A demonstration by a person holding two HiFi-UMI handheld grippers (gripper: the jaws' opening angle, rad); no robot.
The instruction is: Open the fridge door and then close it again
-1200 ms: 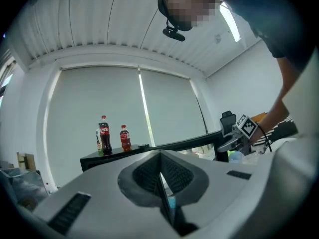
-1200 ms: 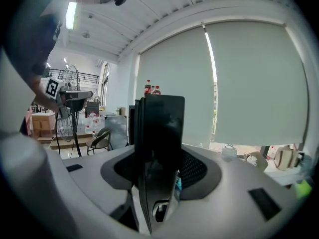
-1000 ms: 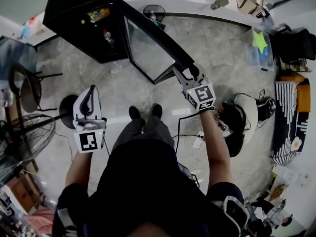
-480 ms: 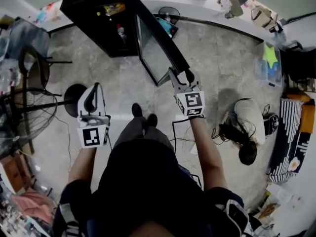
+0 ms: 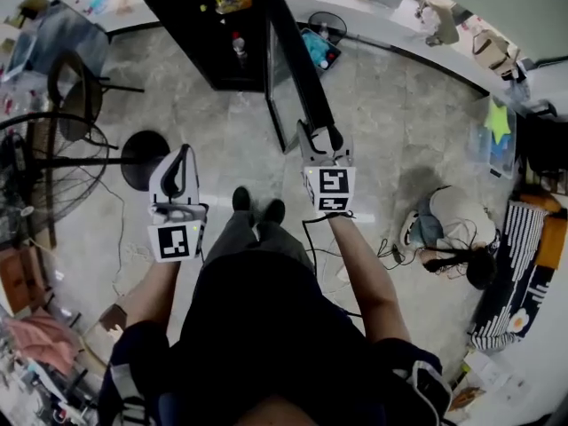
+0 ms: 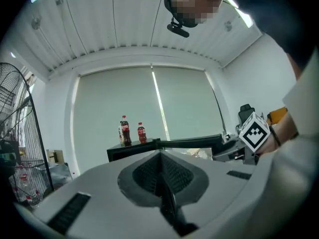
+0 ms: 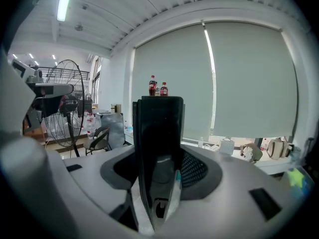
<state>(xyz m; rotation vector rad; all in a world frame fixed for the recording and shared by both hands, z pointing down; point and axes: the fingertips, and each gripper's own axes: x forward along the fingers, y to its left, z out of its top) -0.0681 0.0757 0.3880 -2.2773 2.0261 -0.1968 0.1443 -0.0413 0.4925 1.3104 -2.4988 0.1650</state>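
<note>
Here we are above the black fridge (image 5: 197, 27), and its door (image 5: 297, 60) stands wide open, swung out from the cabinet so its free edge points back toward the person; the right tongs (image 5: 318, 137) are clamped onto that free edge, one jaw on each side of the panel. The right gripper view says the same; the dark slab of the door rises straight up between the two jaws, pads pressed to it, and it fills the middle of the picture. The right forearm reaches forward behind the marker cube (image 5: 330, 189), which sits just back from the door's edge.

Over to the other side; the left tongs (image 6: 160, 158) are closed on nothing, the two ribbed pads meeting along a single seam with no gap and no object between them. They hang in the air, well apart from the fridge and off to the left of the door, pointing roughly level toward it.

From the left gripper view two cola bottles (image 6: 132, 130) stand upright side by side on top of the fridge, close together; the taller one is on the left. A standing fan (image 5: 40, 162) and a chair (image 5: 75, 96) sit on the floor at the left, near the cabinet but apart from it; the person's two shoes (image 5: 257, 207) stand on the grey floor (image 5: 390, 105) between the two pairs of tongs.
</note>
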